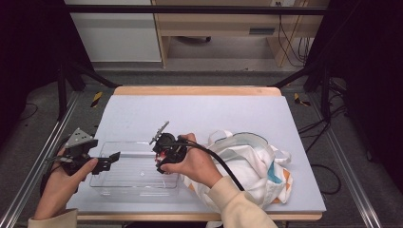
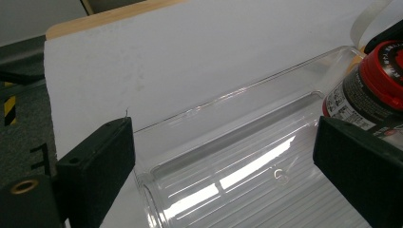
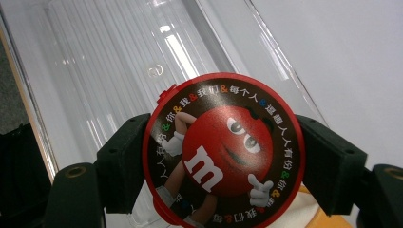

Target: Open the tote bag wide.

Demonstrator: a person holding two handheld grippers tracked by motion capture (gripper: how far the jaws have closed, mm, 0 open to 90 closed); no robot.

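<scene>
Right gripper [image 3: 221, 161] clamped the M&M's tub [image 3: 222, 151] over the clear tray's [image 1: 119, 183] right end. Left gripper [image 1: 108, 162] stood open at its left rim. Tote bag [image 1: 252, 161] lay just right, touching nothing gripped.

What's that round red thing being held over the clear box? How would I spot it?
Start at the pale blue table, then find the clear plastic tray near its front edge. Over the tray's right end, the right gripper clamps a small candy tub. Its red-rimmed round lid with a red cartoon candy character sets it apart from the white tote bag beside it.
</scene>
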